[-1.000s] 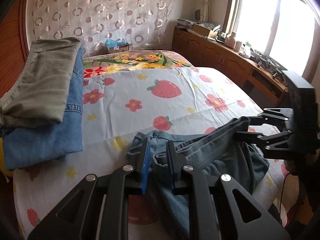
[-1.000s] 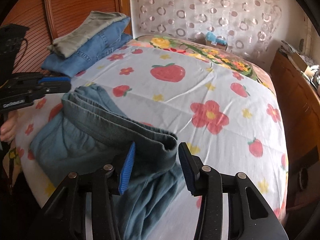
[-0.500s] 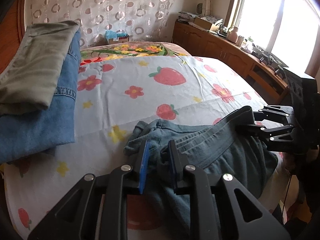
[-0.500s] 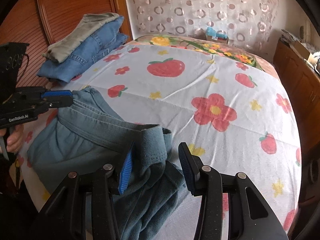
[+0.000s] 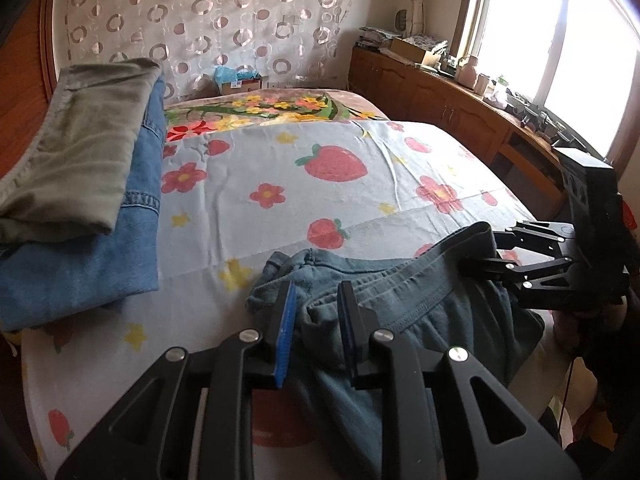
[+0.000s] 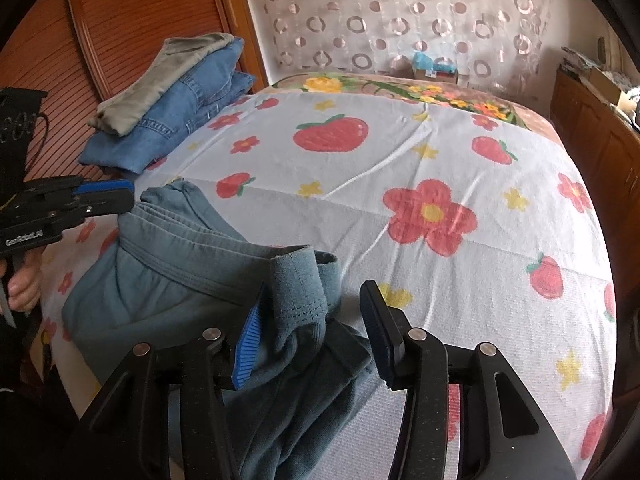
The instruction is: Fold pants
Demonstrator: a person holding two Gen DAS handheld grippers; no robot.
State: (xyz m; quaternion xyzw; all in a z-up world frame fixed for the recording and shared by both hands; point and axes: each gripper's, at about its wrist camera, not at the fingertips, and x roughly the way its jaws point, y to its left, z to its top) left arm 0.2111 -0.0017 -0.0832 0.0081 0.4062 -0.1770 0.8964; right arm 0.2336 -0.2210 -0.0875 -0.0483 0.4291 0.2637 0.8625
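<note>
Crumpled grey-blue pants [image 5: 420, 300] [image 6: 180, 280] lie on the near side of the strawberry-print bed sheet [image 5: 340, 208], with the waistband stretched between the two grippers. My left gripper [image 5: 317, 286] [image 6: 132, 196] is narrow, and a bunched end of the waistband fills the gap between its blue pads. My right gripper [image 6: 314, 286] [image 5: 478, 254] straddles the other waistband end. Its jaws are opening: the fold leans on the left pad, while bare sheet shows before the right pad.
A folded olive garment [image 5: 80, 148] lies on folded blue jeans [image 5: 80, 264] at the bed's far left, against a wooden panel [image 6: 140, 20]. A wooden cabinet [image 5: 452, 112] runs under the window on the right. A person's hand [image 6: 22, 284] holds the left gripper.
The waistband has sunk and slackened onto the sheet. The right pads stand further apart, away from the fold they held. The left pads have spread slightly. Neither gripper has shifted much.
</note>
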